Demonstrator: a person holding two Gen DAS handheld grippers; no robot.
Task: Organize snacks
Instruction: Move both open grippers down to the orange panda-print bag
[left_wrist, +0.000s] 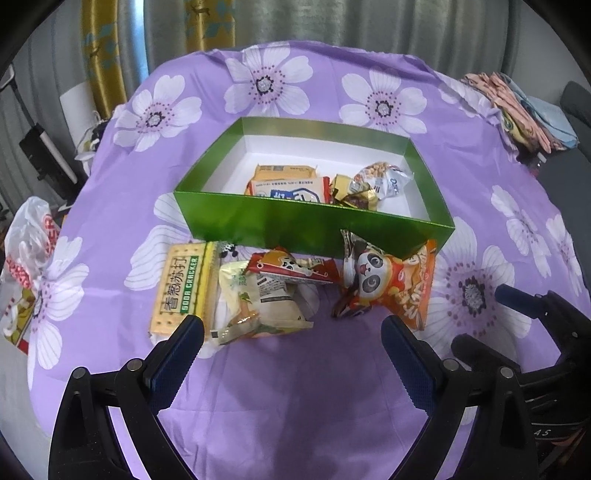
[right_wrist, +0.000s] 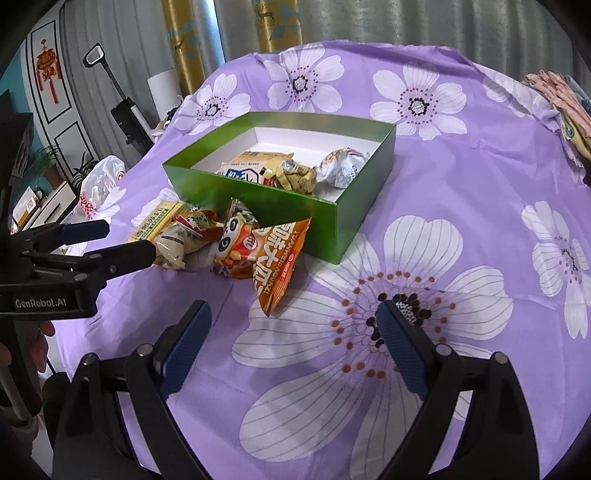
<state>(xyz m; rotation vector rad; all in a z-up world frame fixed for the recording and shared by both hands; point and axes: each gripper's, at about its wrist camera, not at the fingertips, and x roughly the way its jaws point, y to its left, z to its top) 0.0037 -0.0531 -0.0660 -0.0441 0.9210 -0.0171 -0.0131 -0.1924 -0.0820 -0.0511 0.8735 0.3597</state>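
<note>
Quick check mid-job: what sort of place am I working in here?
Most likely a home living room. Curtains hang behind a table under a purple floral tablecloth, a red Chinese knot ornament decorates the wall, and a stick vacuum stands nearby.

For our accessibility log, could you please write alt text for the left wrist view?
The open left gripper hovers over four snack packets on a purple floral tablecloth, with the soda cracker pack at far left. Behind them sits a green box already holding several snacks.

The green box's (left_wrist: 306, 225) near wall hides the lower parts of its snacks (left_wrist: 291, 190).
</note>
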